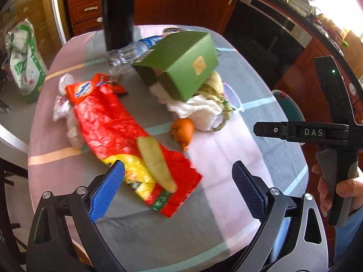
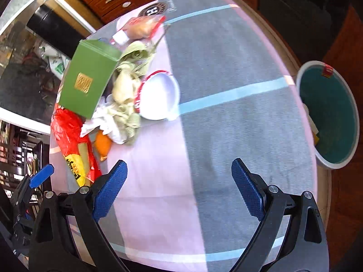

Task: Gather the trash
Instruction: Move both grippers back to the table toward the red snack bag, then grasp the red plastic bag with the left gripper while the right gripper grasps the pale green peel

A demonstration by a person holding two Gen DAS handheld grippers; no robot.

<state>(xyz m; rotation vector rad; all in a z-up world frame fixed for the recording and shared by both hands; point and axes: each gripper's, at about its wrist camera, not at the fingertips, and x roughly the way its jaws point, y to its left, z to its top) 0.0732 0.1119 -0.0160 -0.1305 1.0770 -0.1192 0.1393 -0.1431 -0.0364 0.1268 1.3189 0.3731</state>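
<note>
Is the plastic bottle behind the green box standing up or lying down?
Lying down. The clear plastic bottle rests on its side on the table, partly hidden by the green box.

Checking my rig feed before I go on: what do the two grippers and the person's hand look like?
Both the left gripper and right gripper have black angular linkage arms with silver pivot bolts and blue textured pads. Seen side-on, the right one's black body bears white letters "DAS" and a green light. The hand grips a grey-black handle; a blue sleeve shows below it.
</note>
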